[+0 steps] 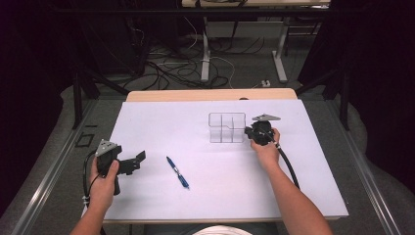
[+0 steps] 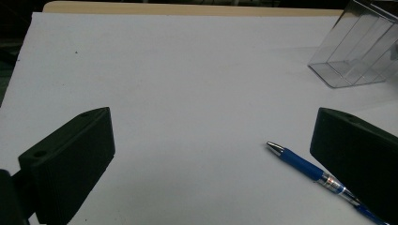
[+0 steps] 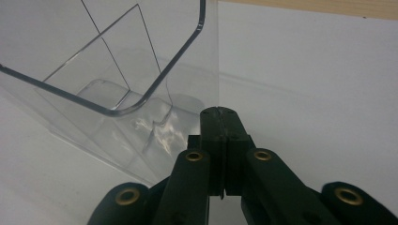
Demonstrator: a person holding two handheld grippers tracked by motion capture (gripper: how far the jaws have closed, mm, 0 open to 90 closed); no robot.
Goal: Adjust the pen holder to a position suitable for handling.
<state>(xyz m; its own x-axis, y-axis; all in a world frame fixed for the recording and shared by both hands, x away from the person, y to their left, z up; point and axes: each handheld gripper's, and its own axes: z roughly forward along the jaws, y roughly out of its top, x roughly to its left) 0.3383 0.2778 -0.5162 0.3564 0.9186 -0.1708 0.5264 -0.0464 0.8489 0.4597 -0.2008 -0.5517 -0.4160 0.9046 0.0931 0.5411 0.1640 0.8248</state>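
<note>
The right tool [image 3: 219,112] is pressing its two black jaws together on the thin side wall of a clear plastic organizer [image 3: 108,79]. The organizer, split by inner dividers, is sitting on the white tabletop [image 3: 309,79], whose wooden edge is showing far off.

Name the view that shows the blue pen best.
The left gripper view: the blue pen lies close and sharp, silver tip clear, its far end behind a jaw. The high view shows it whole but small, on the white sheet.
</note>
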